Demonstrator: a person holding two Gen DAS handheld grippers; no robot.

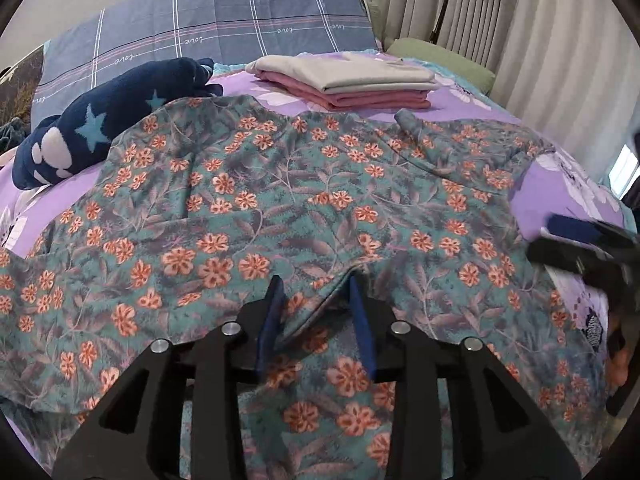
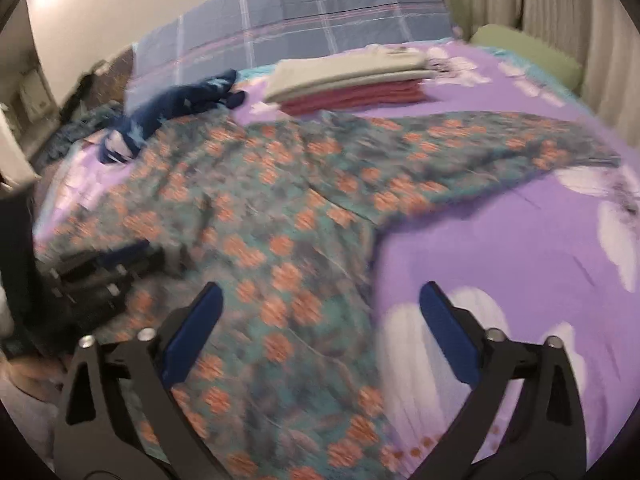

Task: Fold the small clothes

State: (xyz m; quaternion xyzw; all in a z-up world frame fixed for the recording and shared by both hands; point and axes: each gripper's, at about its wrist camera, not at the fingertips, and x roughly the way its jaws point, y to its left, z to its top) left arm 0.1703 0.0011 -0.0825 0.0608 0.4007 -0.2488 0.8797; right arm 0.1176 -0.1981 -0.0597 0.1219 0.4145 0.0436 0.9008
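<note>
The left gripper (image 1: 316, 312) has its blue jaws partly closed with a raised ridge of the floral garment (image 1: 280, 208) standing between them, though whether the pads actually bite the cloth I cannot tell; the right gripper (image 2: 320, 328) is spread wide and holds nothing, poised over the garment's edge where it meets the purple bedspread (image 2: 500, 240); the garment lies spread nearly flat across the bed, one sleeve reaching right; it looks thin, light and limp, likely to sag and crease, so hems and corners seem the best holds; behind it sit a folded stack (image 1: 344, 80) and a navy star-patterned piece (image 1: 100, 120).
</note>
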